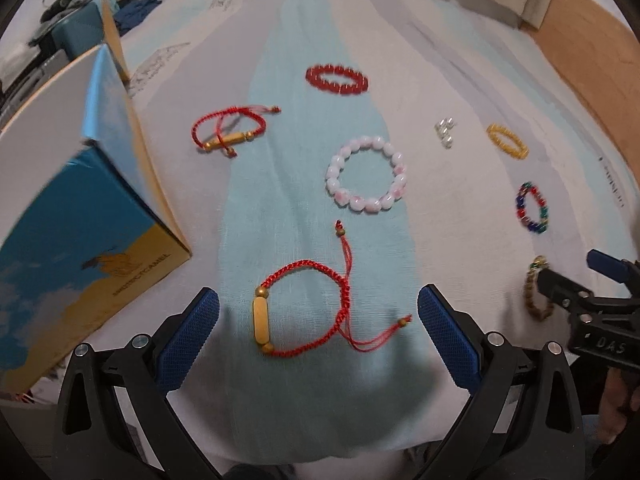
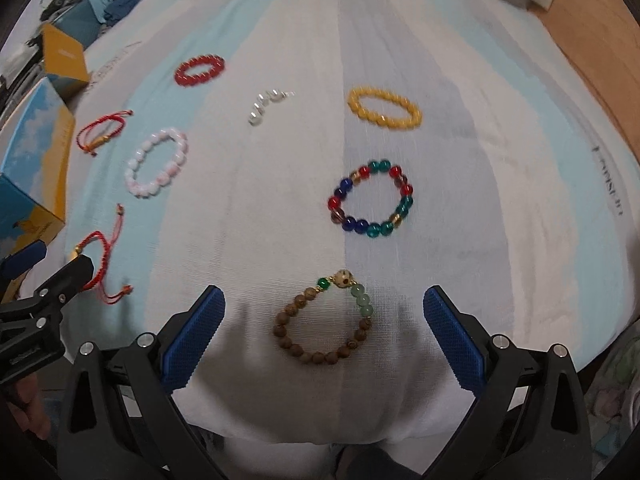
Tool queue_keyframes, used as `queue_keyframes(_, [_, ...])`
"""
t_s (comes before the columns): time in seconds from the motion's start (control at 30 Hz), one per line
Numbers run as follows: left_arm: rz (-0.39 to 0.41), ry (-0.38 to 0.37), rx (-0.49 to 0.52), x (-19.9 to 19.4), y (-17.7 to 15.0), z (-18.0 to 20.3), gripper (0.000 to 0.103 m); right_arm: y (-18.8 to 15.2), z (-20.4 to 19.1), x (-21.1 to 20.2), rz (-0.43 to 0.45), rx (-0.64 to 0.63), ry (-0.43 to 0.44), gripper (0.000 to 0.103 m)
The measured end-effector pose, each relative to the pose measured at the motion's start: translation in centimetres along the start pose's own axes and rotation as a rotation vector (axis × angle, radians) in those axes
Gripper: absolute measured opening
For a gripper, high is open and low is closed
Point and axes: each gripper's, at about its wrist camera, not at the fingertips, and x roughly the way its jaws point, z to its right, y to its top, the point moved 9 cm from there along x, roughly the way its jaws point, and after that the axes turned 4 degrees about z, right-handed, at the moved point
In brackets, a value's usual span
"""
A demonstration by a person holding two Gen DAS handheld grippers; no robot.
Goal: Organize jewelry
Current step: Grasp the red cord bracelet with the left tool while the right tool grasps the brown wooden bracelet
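My left gripper [image 1: 318, 322] is open and empty, its jaws either side of a red cord bracelet [image 1: 308, 312] with a long yellow bead. My right gripper [image 2: 324, 324] is open and empty around a brown wooden bead bracelet [image 2: 324, 320] with green beads. On the striped cloth also lie a pink-white bead bracelet [image 1: 366, 174], a red bead bracelet [image 1: 336, 79], a second red cord bracelet [image 1: 226, 130], a pearl piece [image 2: 266, 106], a yellow bead bracelet [image 2: 384, 109] and a multicoloured glass bead bracelet [image 2: 370, 202].
An open blue and yellow box [image 1: 80, 208] stands at the left of the cloth [image 1: 304, 220], with its lid part [image 2: 64, 58] behind it. Clutter lies at the far left. A wooden floor [image 2: 592, 40] shows at the right.
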Motion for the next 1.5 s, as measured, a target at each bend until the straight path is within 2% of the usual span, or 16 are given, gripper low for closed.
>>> queue_keyframes(0.27, [-0.058,0.011,-0.023,2.7,-0.2,-0.9,0.097,-1.1,0.1,1.9,-0.077,0.028,0.033,0.095])
queue_keyframes(0.67, [-0.117,0.020,-0.040,4.5,-0.8,-1.1,0.095,-1.8,0.0,4.3,-0.158,0.056,0.055,0.087])
queue_keyframes(0.77, [-0.119,0.039,-0.031,4.3,-0.9,-1.1,0.089,-1.9,0.0,4.4,-0.163,0.062,0.061,0.081])
queue_keyframes(0.83, [-0.116,0.042,-0.026,4.1,-0.9,-1.1,0.086,-2.0,0.1,4.4,-0.160,0.068,0.065,0.074])
queue_keyframes(1.03, [-0.109,0.054,-0.006,3.6,-1.2,-1.6,0.068,-2.1,1.0,4.3,-0.154,0.086,0.077,0.051])
queue_keyframes(1.23, [-0.106,0.097,-0.001,3.1,-1.3,-2.7,0.037,-2.2,2.4,4.1,-0.145,0.114,0.094,0.024])
queue_keyframes(1.3, [-0.102,0.106,-0.006,2.9,-1.3,-3.1,0.023,-2.3,2.6,4.1,-0.139,0.120,0.097,0.019])
queue_keyframes(1.4, [-0.093,0.083,-0.015,2.6,-1.2,-3.4,0.009,-2.1,3.3,4.1,-0.133,0.129,0.101,0.011])
queue_keyframes(1.5, [-0.085,0.064,-0.017,2.2,-1.2,-3.5,0.008,-2.1,3.6,4.0,-0.125,0.132,0.108,0.009])
